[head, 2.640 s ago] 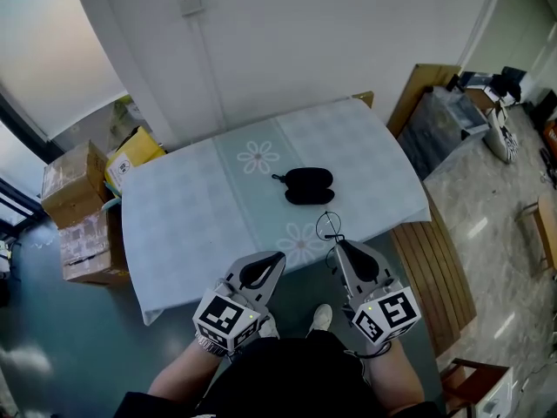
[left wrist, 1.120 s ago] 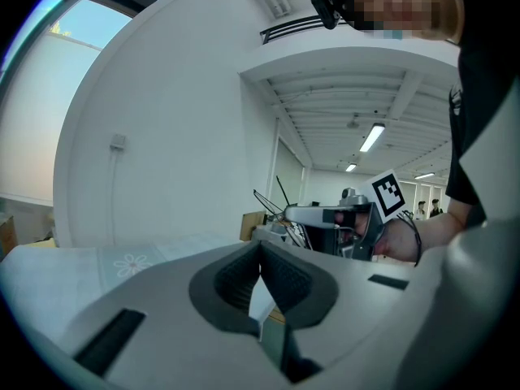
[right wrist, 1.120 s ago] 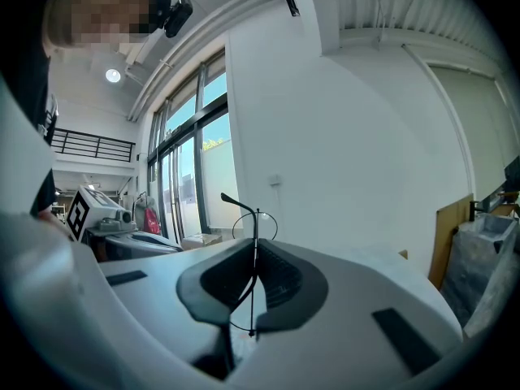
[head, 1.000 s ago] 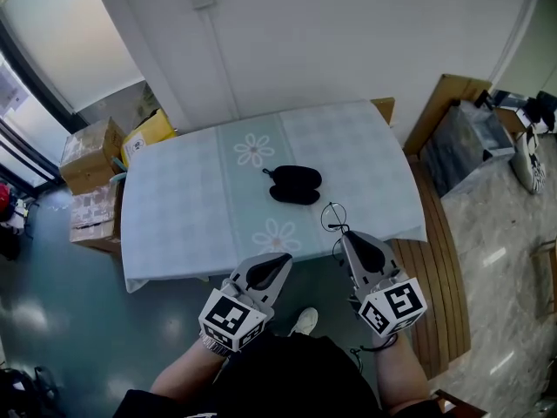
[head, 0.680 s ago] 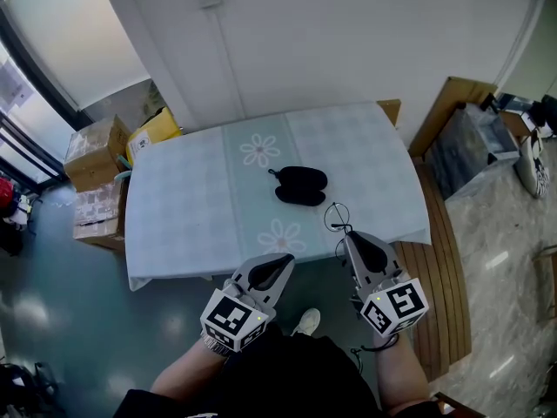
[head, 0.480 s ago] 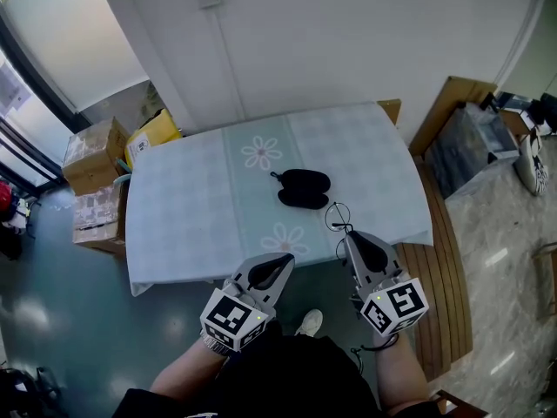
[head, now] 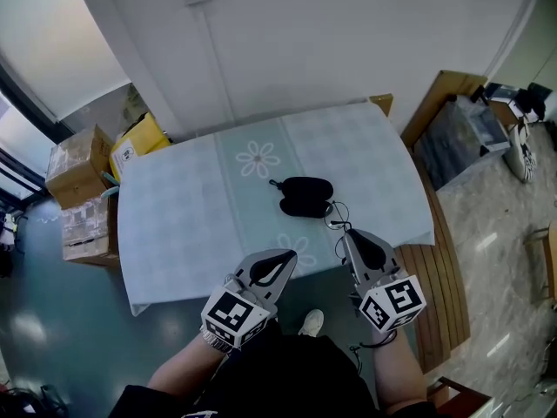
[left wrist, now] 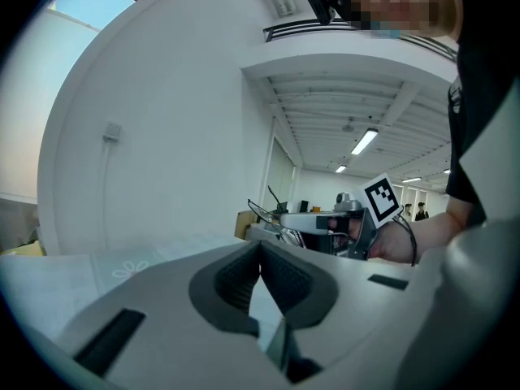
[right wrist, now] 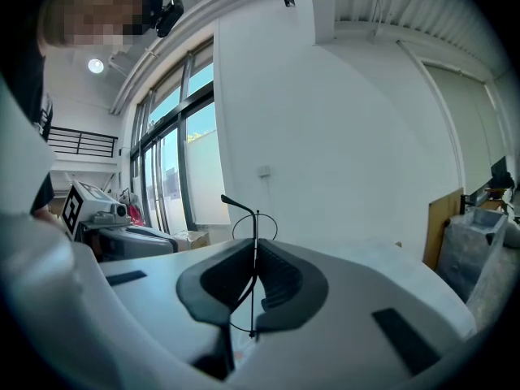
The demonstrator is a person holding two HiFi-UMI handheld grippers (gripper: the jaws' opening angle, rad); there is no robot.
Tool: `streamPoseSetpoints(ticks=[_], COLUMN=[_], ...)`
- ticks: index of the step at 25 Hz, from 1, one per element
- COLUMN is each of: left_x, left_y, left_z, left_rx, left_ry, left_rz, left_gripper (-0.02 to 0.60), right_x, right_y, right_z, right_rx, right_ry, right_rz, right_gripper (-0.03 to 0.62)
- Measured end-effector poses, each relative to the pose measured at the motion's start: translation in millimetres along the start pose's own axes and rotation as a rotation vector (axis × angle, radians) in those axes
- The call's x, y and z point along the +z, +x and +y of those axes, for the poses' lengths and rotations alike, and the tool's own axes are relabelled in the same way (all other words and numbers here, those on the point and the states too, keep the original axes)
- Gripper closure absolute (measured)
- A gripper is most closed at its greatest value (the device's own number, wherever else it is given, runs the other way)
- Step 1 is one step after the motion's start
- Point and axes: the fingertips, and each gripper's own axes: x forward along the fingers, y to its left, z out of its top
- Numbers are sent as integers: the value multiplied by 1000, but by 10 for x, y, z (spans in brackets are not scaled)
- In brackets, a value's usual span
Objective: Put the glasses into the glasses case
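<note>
Glasses point(head: 334, 212), pinched by the frame in the right claw point(head: 350, 233) and sticking out past its tips, have closed in on the case point(head: 306, 196), now just ahead-left of that claw, so insertion looks next; left claw point(head: 282, 256) sits alongside, pressed together on nothing.

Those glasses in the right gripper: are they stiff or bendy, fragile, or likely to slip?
Probably light and delicate: the glasses show only a thin wire frame, so a hard squeeze might bend it. The right gripper is shut on just that thin wire, so they may pivot or slip when lowered toward the glasses case.
</note>
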Motion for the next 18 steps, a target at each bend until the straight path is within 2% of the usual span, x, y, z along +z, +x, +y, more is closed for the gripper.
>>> streamPoseSetpoints(ticks=[7, 18], left_x=[-47, -195], left_y=[52, -9], left_z=[308, 612], left_rx=[-60, -163], left_ry=[-9, 26], left_rz=[15, 60], left_gripper=[554, 554], right_x=[-83, -269], right_y=[352, 832], right_z=[22, 97], right_rx=[-33, -49], right_ry=[-10, -77], right_rz=[45, 127], right_gripper=[560, 560])
